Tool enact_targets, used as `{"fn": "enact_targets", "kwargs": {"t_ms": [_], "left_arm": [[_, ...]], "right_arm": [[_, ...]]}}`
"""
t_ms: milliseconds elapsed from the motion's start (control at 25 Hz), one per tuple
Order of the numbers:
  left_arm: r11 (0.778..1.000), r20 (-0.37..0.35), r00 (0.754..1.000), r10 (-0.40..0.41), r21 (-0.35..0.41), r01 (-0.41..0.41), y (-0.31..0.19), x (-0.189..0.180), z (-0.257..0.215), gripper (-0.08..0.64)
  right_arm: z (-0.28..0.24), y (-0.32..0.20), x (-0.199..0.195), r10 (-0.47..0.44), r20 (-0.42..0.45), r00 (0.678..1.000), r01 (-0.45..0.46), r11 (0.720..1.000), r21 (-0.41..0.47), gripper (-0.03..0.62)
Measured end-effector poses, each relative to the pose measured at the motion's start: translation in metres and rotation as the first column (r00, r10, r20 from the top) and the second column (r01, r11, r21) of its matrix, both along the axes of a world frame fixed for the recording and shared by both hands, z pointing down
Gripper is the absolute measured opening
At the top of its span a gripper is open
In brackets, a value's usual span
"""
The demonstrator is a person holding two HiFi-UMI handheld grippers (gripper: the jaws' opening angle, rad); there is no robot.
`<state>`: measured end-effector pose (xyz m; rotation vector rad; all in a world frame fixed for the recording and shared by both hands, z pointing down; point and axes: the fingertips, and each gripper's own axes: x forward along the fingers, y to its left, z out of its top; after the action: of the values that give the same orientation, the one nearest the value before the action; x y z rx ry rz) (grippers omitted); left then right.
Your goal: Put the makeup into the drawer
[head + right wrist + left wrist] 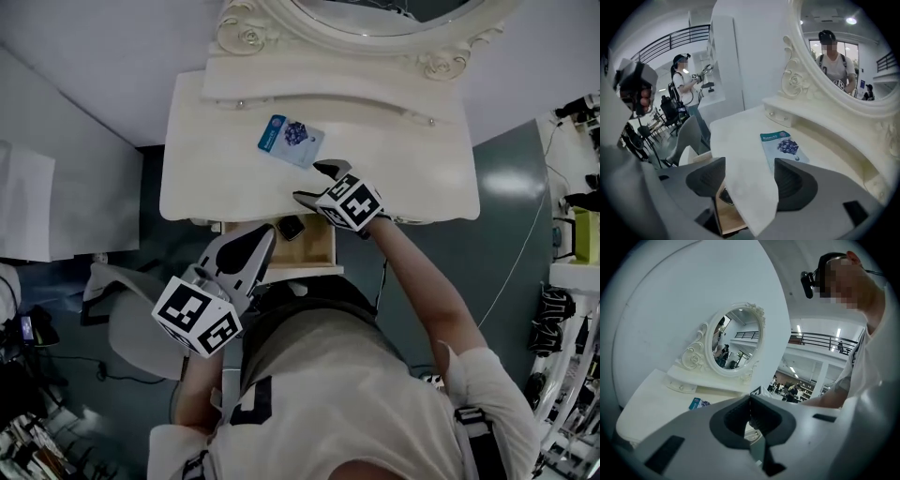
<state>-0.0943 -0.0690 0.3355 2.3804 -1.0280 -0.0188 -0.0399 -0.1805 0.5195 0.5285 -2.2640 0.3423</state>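
Left gripper fingers pressed together; right gripper fingers spread, makeup packet just beyond.

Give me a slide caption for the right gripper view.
Open right gripper at the vanity table edge, blue makeup packet ahead, open drawer below.

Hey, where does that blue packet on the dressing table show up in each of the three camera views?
Head view: the blue packet lies flat on the tabletop, upper middle.
Left gripper view: small, low and left of centre.
Right gripper view: near the centre, slightly right, lying flat.
Shared landmark: the oval mirror with its carved frame, behind the packet in all three views.
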Motion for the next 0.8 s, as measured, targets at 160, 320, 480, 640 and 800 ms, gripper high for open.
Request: {"fn": "enact_targets", "kwargs": {"t_ms": [160, 320, 480, 640, 800], "left_arm": [[0.998, 0.003, 0.999, -0.053, -0.027, 0.053, -0.004, 0.003, 0.002, 0.058], [0.993, 0.015, 0.994, -0.104, -0.048, 0.105, -0.008, -0.001, 0.005, 0.058], [0.986, 0.037, 0.989, -0.146, -0.07, 0.148, -0.01, -0.008, 0.013, 0.058], [0.987, 0.075, 0.987, -0.142, -0.07, 0.147, -0.015, -0.009, 0.019, 0.058], [0.99, 0.061, 0.991, -0.118, -0.066, 0.122, -0.019, -0.003, 0.017, 0.058]], "right_arm": [[0.032, -0.03, -0.006, -0.09, -0.08, 0.993, 0.088, 0.996, -0.033, 0.314], [0.064, -0.048, -0.008, -0.139, -0.137, 0.981, 0.127, 0.988, -0.092, 0.314], [0.083, -0.048, -0.008, -0.171, -0.166, 0.971, 0.148, 0.979, -0.142, 0.314], [0.082, -0.044, -0.01, -0.152, -0.133, 0.979, 0.127, 0.975, -0.181, 0.314], [0.082, -0.022, -0.006, -0.181, -0.13, 0.975, 0.157, 0.971, -0.181, 0.314]]}}
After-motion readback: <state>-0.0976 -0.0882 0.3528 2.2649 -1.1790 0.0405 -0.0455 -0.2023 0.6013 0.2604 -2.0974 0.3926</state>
